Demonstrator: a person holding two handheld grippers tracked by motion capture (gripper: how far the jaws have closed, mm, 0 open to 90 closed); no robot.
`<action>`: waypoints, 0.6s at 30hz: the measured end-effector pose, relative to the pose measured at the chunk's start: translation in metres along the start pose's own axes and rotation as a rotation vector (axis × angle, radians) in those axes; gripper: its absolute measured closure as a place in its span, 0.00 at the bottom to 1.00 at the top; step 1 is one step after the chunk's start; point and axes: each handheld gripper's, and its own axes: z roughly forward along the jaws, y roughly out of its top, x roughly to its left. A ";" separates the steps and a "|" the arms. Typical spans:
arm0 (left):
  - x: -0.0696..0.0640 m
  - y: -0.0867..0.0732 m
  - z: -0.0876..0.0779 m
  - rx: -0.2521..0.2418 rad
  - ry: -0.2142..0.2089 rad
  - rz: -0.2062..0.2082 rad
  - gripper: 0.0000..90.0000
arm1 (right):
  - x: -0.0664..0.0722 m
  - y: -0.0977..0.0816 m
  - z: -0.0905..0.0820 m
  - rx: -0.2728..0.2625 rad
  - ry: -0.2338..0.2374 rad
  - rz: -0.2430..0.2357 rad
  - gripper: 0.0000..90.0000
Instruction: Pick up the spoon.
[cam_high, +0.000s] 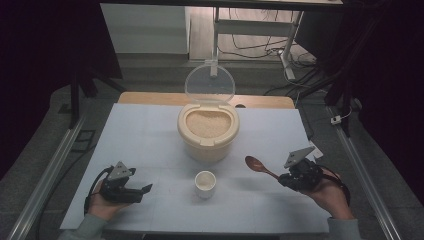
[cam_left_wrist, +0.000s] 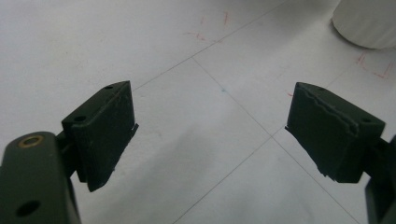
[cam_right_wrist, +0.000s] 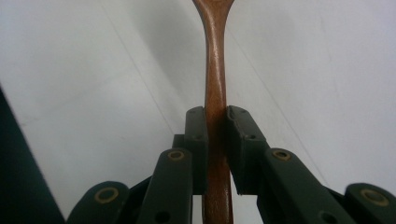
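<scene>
A brown wooden spoon (cam_high: 260, 166) is clamped by its handle in my right gripper (cam_high: 283, 180), its bowl pointing left and up above the table. In the right gripper view the jaws press on both sides of the spoon handle (cam_right_wrist: 216, 84). A cream rice container (cam_high: 208, 131) full of rice stands mid-table with its clear lid (cam_high: 209, 83) raised. A small white cup (cam_high: 205, 183) sits in front of it. My left gripper (cam_high: 145, 190) rests at the front left, jaws wide apart with nothing between them; the white cup (cam_left_wrist: 366, 23) shows at the top right of its view.
The white table sheet (cam_high: 150, 135) carries faint grid lines and red marks (cam_left_wrist: 373, 70). A wooden tabletop edge (cam_high: 145, 98) lies behind the sheet. Metal rails (cam_high: 55, 165) run along both sides. Desk legs and cables (cam_high: 287, 50) stand beyond the table.
</scene>
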 end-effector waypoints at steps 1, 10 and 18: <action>0.000 0.000 0.000 0.000 0.000 -0.001 0.17 | 0.002 0.003 -0.003 -0.014 0.005 -0.014 0.87; 0.000 0.000 0.001 0.003 -0.003 -0.004 0.17 | 0.022 0.025 -0.013 -0.098 0.037 -0.111 0.87; 0.000 0.001 0.000 0.000 -0.003 -0.008 0.17 | 0.034 0.042 -0.006 -0.110 0.071 -0.156 0.87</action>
